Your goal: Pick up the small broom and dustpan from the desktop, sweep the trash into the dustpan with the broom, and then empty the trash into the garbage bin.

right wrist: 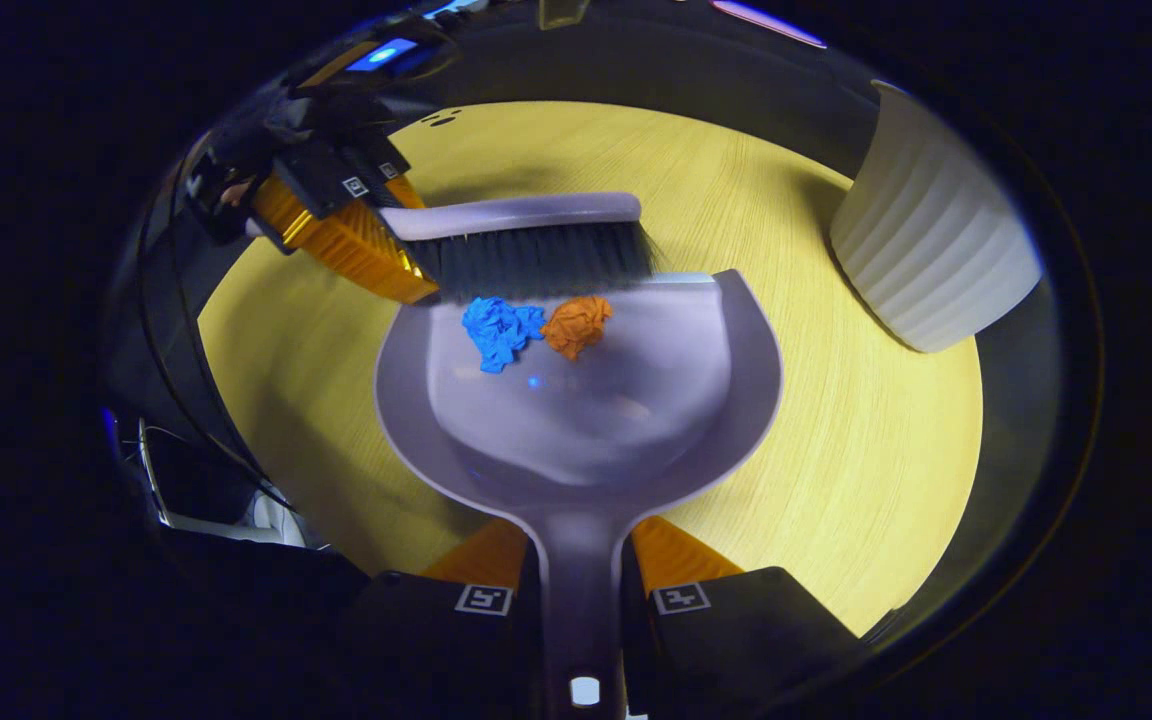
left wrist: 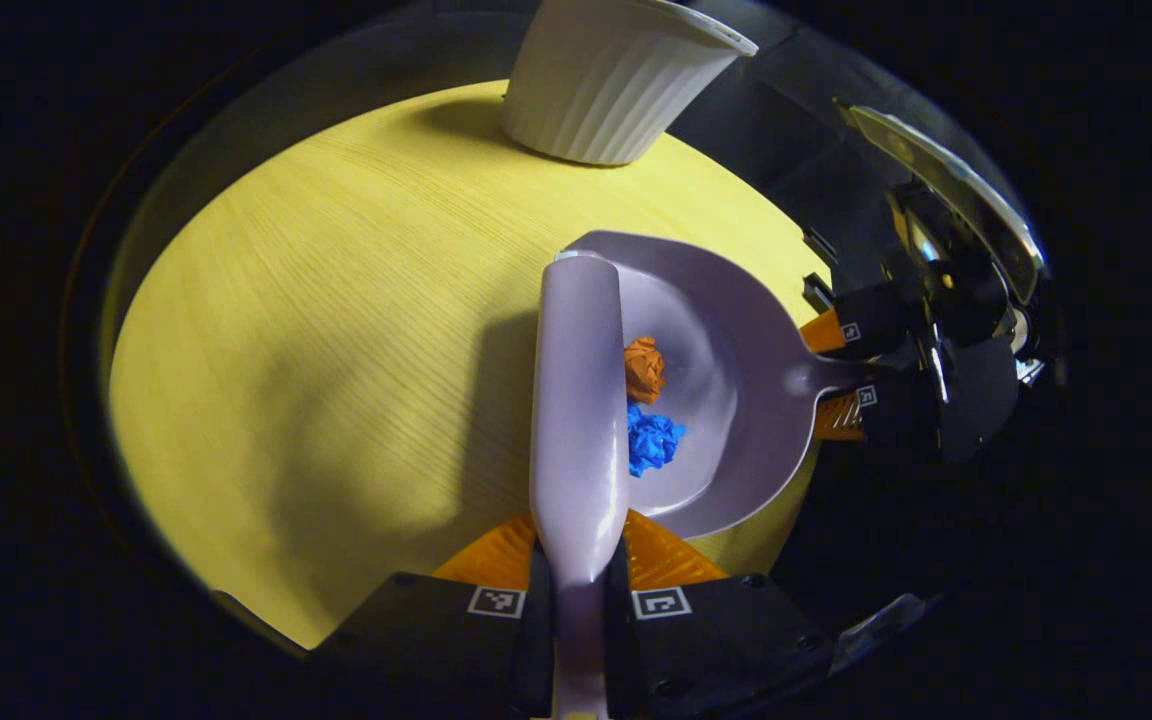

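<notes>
Smooth lilac plastic dustpan (right wrist: pixel 576 400) clamped in right gripper (right wrist: pixel 581 585), bristled broom (right wrist: pixel 526 245) clamped in left gripper (left wrist: pixel 581 590), crumpled paper scraps (right wrist: pixel 536 328) inside pan lip, ribbed white bin (right wrist: pixel 926 250) near wood-grain desktop (right wrist: pixel 836 450) edge.

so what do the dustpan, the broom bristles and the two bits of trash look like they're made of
Dustpan: smooth lilac moulded plastic, judging by its soft sheen. Broom bristles: fine dark fibres, probably synthetic. Blue trash and orange trash: crumpled paper, going by the matte creases, though it could be tissue.
</notes>
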Action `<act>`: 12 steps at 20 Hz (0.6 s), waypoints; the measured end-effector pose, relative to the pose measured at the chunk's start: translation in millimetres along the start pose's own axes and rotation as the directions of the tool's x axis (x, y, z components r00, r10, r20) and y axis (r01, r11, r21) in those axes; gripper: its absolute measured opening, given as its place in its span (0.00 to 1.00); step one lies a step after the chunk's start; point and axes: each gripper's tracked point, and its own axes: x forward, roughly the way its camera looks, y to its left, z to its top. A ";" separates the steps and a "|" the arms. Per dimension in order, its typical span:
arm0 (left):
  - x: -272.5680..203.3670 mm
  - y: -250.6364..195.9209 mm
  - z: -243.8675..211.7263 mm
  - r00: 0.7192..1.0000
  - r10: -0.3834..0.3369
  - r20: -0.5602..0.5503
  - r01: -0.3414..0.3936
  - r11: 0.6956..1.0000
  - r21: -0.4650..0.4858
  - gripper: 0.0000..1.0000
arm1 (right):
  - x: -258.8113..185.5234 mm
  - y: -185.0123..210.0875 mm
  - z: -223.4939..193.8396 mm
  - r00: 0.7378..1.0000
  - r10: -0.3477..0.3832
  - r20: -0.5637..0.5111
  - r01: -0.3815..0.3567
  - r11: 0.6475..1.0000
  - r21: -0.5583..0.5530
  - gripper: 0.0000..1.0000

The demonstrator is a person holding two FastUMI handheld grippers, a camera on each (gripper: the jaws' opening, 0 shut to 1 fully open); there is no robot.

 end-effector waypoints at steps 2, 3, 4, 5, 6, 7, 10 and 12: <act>-9.1 -1.0 -3.3 0.997 0.053 0.054 -0.050 0.998 -0.049 0.24 | -1.5 1.0 -1.0 1.000 0.005 0.014 -0.005 1.000 0.012 0.36; -14.4 -0.1 -6.4 0.994 0.076 0.076 -0.070 0.994 -0.084 0.24 | 0.6 2.2 -1.8 1.000 0.008 0.024 -0.009 1.000 0.022 0.36; -22.6 -3.6 -9.5 0.990 0.096 0.101 -0.083 0.989 -0.123 0.24 | 1.1 3.6 -2.4 1.000 0.015 0.027 -0.016 0.999 0.029 0.36; -31.3 -6.6 -12.2 0.983 0.122 0.139 -0.100 0.982 -0.158 0.24 | 0.5 2.8 -2.3 0.999 0.015 0.031 -0.016 0.999 0.033 0.36; -41.9 -7.3 -13.2 0.972 0.152 0.181 -0.117 0.974 -0.192 0.24 | -0.1 1.3 -0.5 0.999 0.013 0.041 -0.014 0.999 0.030 0.36; -54.4 -8.7 -15.6 0.958 0.183 0.223 -0.131 0.965 -0.228 0.23 | -1.9 0.9 2.0 0.999 0.008 0.051 -0.009 1.000 0.028 0.36; -95.4 -18.2 -34.4 0.908 0.275 0.317 -0.164 0.928 -0.335 0.24 | -11.8 -0.3 6.7 0.996 0.009 0.083 -0.012 0.999 0.031 0.41; -110.8 -21.1 -63.7 0.880 0.332 0.340 -0.182 0.896 -0.406 0.24 | -20.5 -2.7 7.5 0.994 0.006 0.106 -0.009 1.000 0.029 0.36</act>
